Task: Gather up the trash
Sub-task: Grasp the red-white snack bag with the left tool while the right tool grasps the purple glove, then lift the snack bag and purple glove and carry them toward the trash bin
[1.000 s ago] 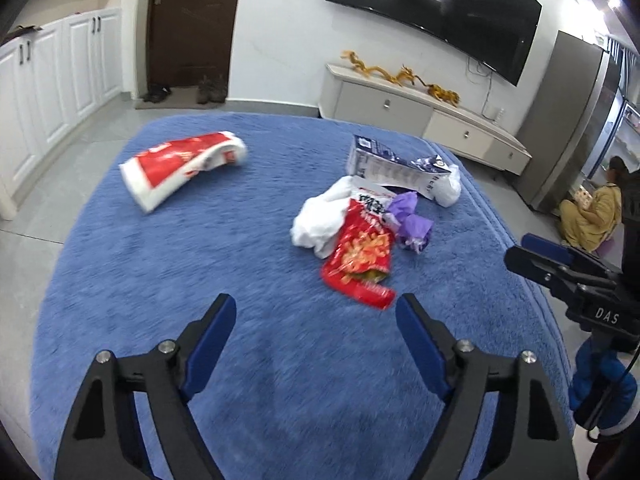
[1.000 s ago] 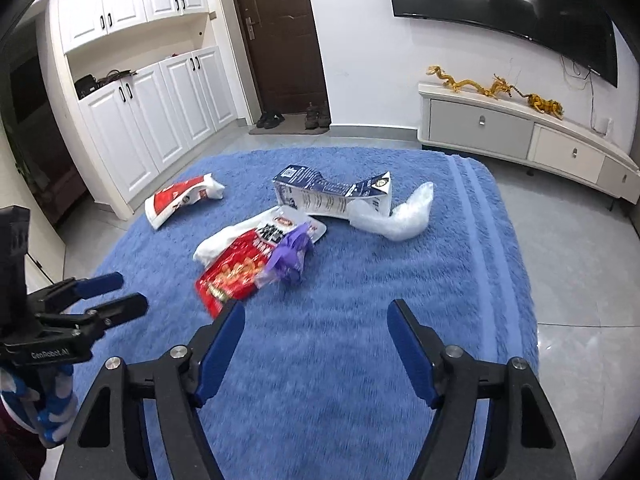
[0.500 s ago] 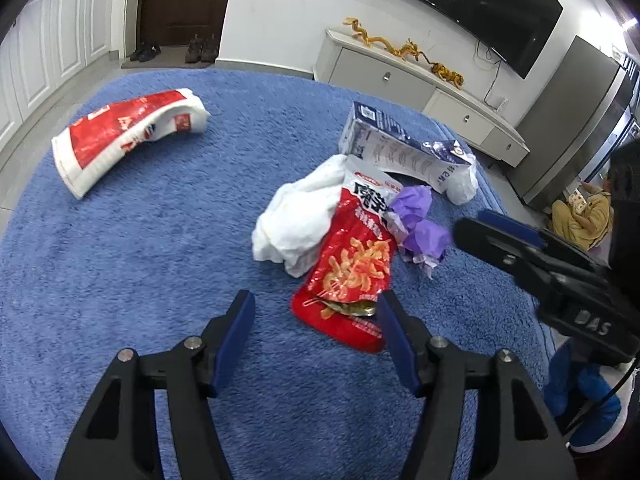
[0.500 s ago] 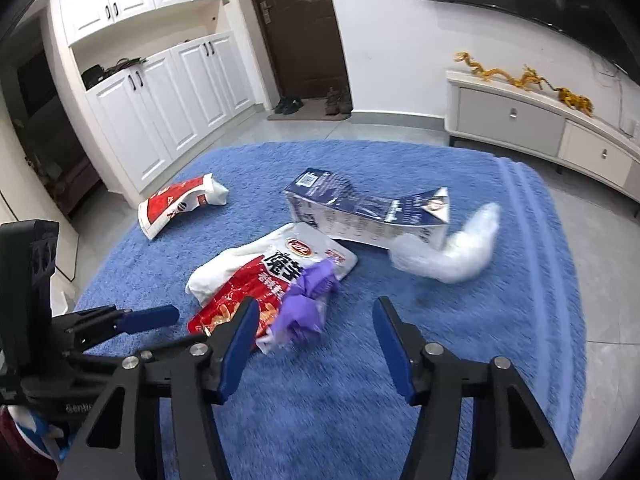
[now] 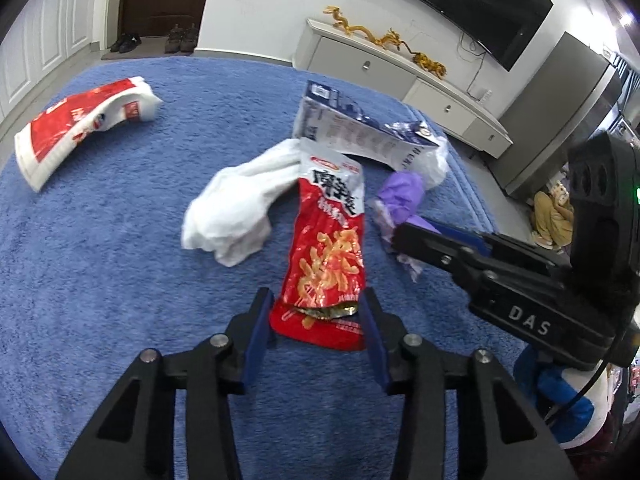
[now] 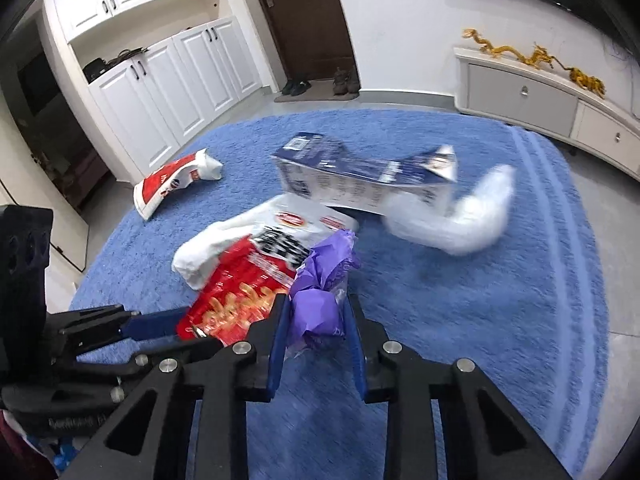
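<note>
Left wrist view, from the left: red-and-white bag [image 5: 76,128] alone at the far left of the blue rug [image 5: 100,272]. Mid-rug, a white cloth [image 5: 236,208], touching the red snack bag [image 5: 328,248] on its right. Left gripper [image 5: 318,322] low over the rug, jaws just closing, apart, straddling the snack bag's near end; pads close beside it, contact not clear. Behind, a crushed blue carton [image 5: 360,132]. Further right, purple wrapper [image 5: 400,200] with the right gripper's tip over it, state not readable from here. Only here: a person seated on the floor at the far right edge.

Right wrist view, from the left: white cupboards, then the left gripper [image 6: 160,324] seen side-on, a blue pad at the snack bag [image 6: 240,296]. Right gripper [image 6: 316,320] with jaws just closing, now narrow, purple wrapper [image 6: 320,296] filling the gap and touching both pads. Carton [image 6: 360,180] beyond, blurred. Only plain here: clear plastic bag [image 6: 468,216] right of the carton, mostly hidden in the other view.
</note>
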`<action>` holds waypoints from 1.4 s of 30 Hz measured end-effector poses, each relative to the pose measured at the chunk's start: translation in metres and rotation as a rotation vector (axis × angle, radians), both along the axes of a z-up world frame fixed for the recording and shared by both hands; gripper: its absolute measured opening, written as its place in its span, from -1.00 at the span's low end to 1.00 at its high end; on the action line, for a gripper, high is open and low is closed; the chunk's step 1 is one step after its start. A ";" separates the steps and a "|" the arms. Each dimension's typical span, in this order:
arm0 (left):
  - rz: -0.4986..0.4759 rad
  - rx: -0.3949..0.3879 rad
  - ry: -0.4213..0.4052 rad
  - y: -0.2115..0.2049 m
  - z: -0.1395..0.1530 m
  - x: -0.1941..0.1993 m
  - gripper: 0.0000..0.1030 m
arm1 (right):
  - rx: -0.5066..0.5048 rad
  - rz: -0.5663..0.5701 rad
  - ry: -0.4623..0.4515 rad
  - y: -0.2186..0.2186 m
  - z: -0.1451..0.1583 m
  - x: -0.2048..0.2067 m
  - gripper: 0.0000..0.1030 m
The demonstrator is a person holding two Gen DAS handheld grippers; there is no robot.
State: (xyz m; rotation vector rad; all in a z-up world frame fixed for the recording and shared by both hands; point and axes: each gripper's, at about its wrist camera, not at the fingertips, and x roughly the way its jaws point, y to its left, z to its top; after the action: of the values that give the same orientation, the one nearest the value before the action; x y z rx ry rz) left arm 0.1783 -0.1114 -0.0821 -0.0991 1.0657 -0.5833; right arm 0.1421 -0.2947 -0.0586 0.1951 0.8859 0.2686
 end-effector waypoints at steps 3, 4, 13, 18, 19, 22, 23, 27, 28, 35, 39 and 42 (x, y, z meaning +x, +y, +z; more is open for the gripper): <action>-0.014 -0.006 -0.002 -0.007 0.002 -0.001 -0.20 | -0.005 -0.033 0.005 -0.019 0.000 -0.015 -0.50; -0.017 -0.009 0.001 -0.009 0.002 0.000 -0.20 | -0.005 -0.046 0.009 -0.026 -0.001 -0.021 -0.50; -0.065 -0.006 0.015 -0.043 0.001 0.015 -0.20 | 0.013 -0.096 0.006 -0.053 0.000 -0.047 -0.51; -0.054 0.011 0.023 -0.050 0.000 0.016 -0.70 | 0.019 -0.100 0.006 -0.058 -0.001 -0.054 -0.53; -0.052 0.005 0.027 -0.050 0.000 0.015 -0.74 | 0.019 -0.101 0.007 -0.057 -0.001 -0.055 -0.53; -0.034 -0.017 0.037 -0.041 0.002 0.006 -0.84 | 0.016 -0.098 0.009 -0.056 0.000 -0.059 -0.53; -0.030 -0.019 0.037 -0.039 0.002 0.005 -0.86 | 0.015 -0.097 0.009 -0.055 0.001 -0.061 -0.53; -0.019 -0.035 0.047 -0.029 0.006 -0.010 -0.93 | 0.016 -0.091 0.009 -0.050 0.005 -0.070 -0.55; -0.020 -0.037 0.045 -0.027 0.008 -0.014 -0.93 | 0.014 -0.088 0.008 -0.048 0.006 -0.073 -0.55; -0.017 -0.008 -0.007 -0.010 0.023 -0.051 -0.95 | 0.010 -0.080 0.003 -0.030 0.015 -0.096 -0.56; -0.009 0.004 -0.019 0.004 0.030 -0.068 -0.95 | -0.007 -0.077 -0.003 -0.019 0.024 -0.112 -0.56; -0.006 0.017 -0.036 0.013 0.036 -0.083 -0.95 | -0.019 -0.079 -0.005 -0.012 0.030 -0.123 -0.56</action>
State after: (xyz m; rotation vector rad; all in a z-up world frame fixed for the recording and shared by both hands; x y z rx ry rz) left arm 0.0949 -0.0988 -0.0457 -0.0709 1.0365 -0.5793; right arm 0.0190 -0.3064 -0.0290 0.2114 0.8731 0.1876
